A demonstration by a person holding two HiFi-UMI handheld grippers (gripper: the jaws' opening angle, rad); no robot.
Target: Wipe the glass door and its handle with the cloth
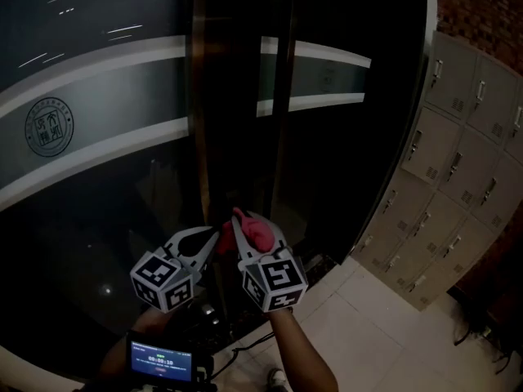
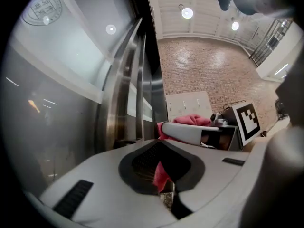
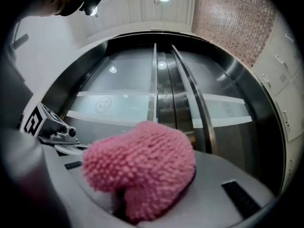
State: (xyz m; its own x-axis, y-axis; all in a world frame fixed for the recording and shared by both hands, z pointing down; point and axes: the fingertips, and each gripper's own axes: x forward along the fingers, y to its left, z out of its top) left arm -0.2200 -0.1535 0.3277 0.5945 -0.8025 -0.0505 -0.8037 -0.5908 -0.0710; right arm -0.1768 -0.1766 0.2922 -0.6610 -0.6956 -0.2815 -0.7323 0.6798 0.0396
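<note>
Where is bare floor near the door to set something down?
The tiled floor between the lockers and the glass door is bare. It is crowded in front of the handle, where the left gripper and the right gripper both pinch the cloth.

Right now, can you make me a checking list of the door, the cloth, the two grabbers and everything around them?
Surface: glass door, dark, with a frosted band and a round emblem.
Job's things: pink cloth, held in front of the door, apparently not touching it; metal handle, upright, with no cloth on it.
Clutter: nothing seen.
Grippers: left gripper, jaws shut on a corner of the cloth; right gripper, jaws shut on the cloth's bulk.
Cables: black cable on the floor by the door's base.
Surroundings: grey lockers, brick wall, tiled floor.
</note>
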